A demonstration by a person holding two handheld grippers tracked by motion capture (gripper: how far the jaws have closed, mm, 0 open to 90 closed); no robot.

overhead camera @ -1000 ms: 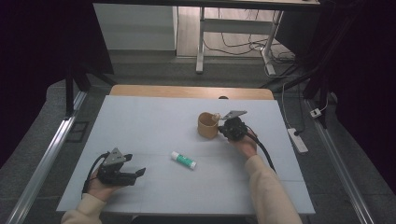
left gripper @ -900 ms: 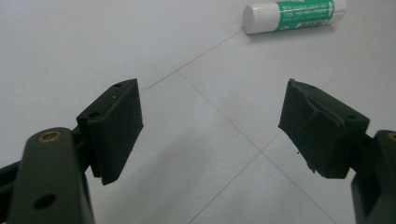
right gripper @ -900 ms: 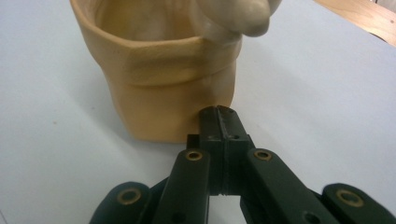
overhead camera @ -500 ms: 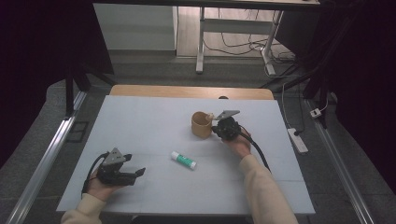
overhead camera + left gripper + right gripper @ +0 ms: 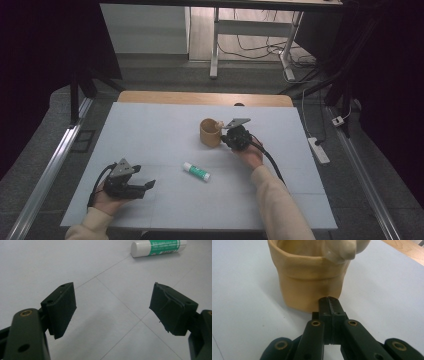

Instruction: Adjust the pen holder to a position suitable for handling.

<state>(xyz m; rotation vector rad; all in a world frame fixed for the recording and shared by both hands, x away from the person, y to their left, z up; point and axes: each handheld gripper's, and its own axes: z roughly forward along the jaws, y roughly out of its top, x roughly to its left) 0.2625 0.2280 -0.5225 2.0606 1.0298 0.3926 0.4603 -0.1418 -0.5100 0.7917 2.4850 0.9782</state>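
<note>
The pale blue table top is being seen from above, its wooden edge running along at twelve o'clock. Just right of the middle, a tan cup is being kept upright, with something pale poking over its rim; what that is cannot be told. At the cup's three o'clock side the right gripper is being held low, its jaws pressed flat together with nothing between them; in the right gripper view the closed tips are being pushed right up to the base of the cup wall, touching or all but touching. Over at seven o'clock the left gripper is being rested on the table, jaws spread wide and empty, pointing toward three o'clock. Between the two, near six o'clock of the cup, a green-and-white glue stick is being left lying on its side, apart from both grippers; it is being caught at the top of the left gripper view too.
</note>
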